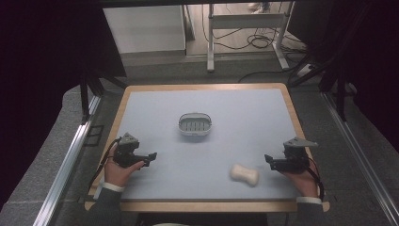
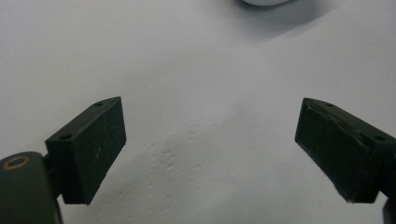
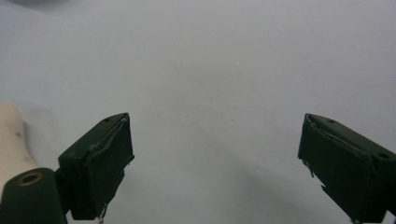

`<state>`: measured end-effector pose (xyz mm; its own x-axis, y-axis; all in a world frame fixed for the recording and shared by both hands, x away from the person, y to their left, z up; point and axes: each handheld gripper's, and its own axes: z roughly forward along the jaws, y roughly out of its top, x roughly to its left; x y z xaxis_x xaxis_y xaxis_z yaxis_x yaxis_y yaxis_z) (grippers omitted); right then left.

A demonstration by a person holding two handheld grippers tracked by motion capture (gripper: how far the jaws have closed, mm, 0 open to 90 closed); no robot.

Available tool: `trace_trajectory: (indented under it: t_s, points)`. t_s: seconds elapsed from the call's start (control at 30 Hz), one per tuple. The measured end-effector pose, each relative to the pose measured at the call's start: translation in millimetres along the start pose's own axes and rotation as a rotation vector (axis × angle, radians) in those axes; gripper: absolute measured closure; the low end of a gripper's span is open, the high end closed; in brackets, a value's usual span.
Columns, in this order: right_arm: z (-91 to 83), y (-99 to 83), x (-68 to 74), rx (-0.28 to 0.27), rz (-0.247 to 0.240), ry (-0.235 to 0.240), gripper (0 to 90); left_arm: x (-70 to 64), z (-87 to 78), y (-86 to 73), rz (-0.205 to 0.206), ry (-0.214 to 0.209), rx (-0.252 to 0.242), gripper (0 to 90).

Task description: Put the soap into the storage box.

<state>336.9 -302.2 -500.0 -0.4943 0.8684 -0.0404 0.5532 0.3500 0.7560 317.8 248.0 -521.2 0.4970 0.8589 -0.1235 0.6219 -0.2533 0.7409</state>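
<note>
Currently, near to far:
soap: cream bar, pinched at the waist like a bone, lying flat on the pale blue mat near the front edge, just left of the right gripper; its end shows at the left edge of the right gripper view.
right gripper: low over the mat, pointing left toward the soap, jaws wide apart, empty.
left gripper: low at front left, pointing right, jaws wide apart, empty.
hands: each wraps its gripper from behind, cuffs at the table edge.
dish: grey oval soap tray with slotted floor, mid-table, well apart from the soap.
</note>
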Motion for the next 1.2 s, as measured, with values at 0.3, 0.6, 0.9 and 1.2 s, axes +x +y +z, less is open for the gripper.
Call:
trace_trajectory:
  t_s: [0.3,0.6,0.9,1.2]
  points:
    - [4.6,-1.3,-8.2,0.029,0.011,0.001,14.3,-1.3,-8.9,0.0,-0.009,-0.057,-0.034,9.1]
    - [-3.9,-1.5,-0.9,0.028,0.000,0.005,15.3,-2.5,-12.2,2.1,0.036,-0.034,-0.044,9.3]
    - [-5.2,0.4,-1.7,0.026,0.000,0.025,15.4,-2.8,-5.8,1.5,0.069,-0.013,-0.012,11.4]
    - [-17.0,11.6,2.2,-0.007,-0.001,0.048,17.3,-6.9,-10.7,-2.6,0.089,-0.012,0.010,11.2]
